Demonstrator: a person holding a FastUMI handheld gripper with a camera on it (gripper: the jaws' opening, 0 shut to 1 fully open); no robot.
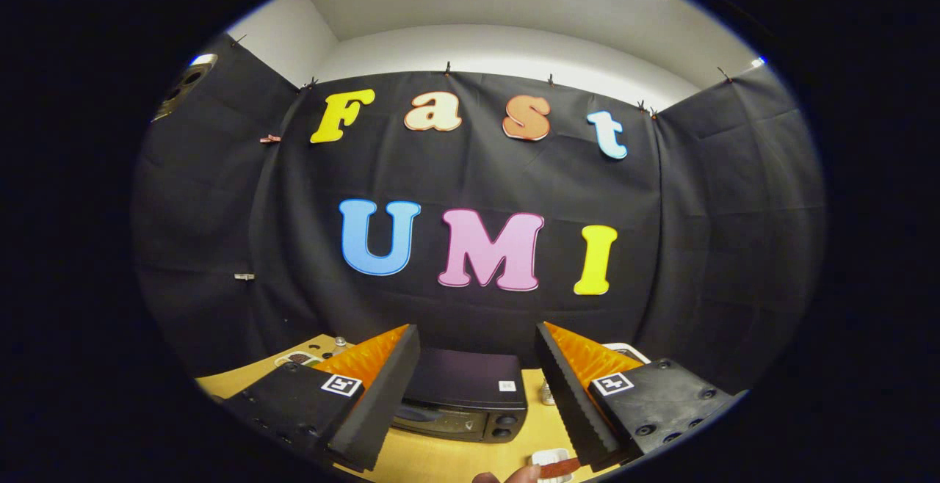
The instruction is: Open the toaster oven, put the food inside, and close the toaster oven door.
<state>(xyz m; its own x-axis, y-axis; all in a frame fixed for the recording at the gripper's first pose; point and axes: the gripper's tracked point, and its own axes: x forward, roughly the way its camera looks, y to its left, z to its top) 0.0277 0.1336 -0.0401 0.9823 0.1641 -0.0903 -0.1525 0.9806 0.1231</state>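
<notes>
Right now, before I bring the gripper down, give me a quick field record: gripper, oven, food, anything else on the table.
gripper: gripper open, fingers spread wide, nothing between them
toaster oven: toaster oven just ahead of and below the fingers, door appears shut
table: wooden table carrying the oven
food: reddish-brown piece on a small white dish, nearer than the oven, beside the right finger
hand: a person's fingertips at the dish
other: white plate with dark food beyond the left finger
task state: oven not yet opened

tongs spread, toaster oven ahead
</notes>
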